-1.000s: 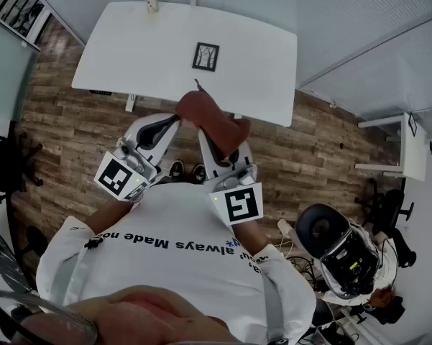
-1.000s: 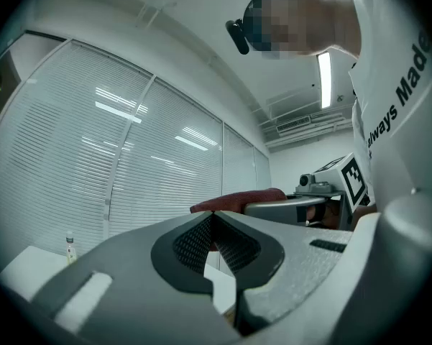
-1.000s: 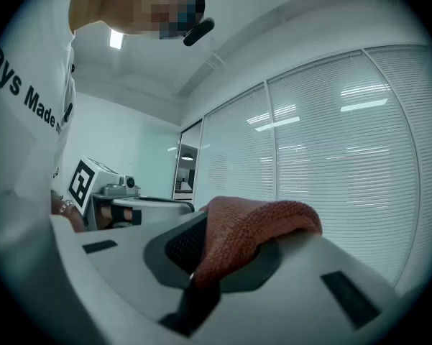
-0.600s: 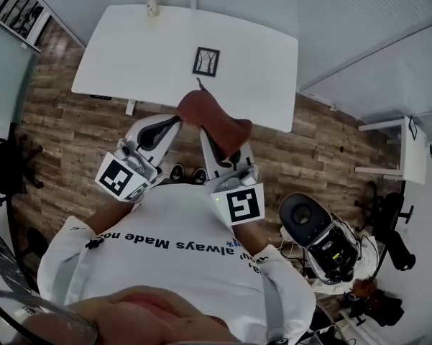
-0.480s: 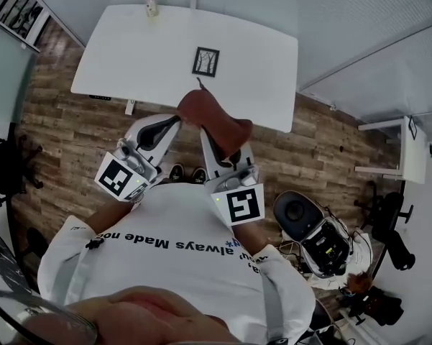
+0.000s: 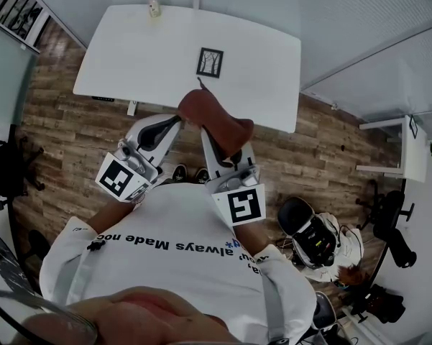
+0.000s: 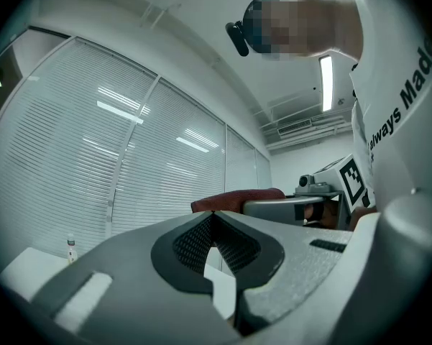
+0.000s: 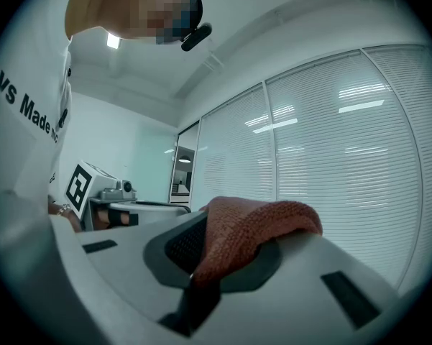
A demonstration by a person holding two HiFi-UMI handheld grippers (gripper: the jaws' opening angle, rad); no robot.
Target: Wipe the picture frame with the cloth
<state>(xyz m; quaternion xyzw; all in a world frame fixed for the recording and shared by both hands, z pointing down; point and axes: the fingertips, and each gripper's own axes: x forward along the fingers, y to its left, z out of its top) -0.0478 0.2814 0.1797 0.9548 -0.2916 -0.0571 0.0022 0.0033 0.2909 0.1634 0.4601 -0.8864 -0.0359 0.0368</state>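
On white table [image 6: 129, 56]: picture frame [image 6: 210, 62], bottle [image 6: 153, 4]; wood-plank floor [image 6: 72, 135] below.

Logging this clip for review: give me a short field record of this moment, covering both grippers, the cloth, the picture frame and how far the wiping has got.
left gripper: jaws shut, nothing between them
right gripper: shut on the rust-red knitted cloth, which drapes over its jaws
black-framed picture frame: on the white table, apart from both grippers
small bottle: at the table's far edge
task stage: cloth held short of the frame; wiping not yet begun
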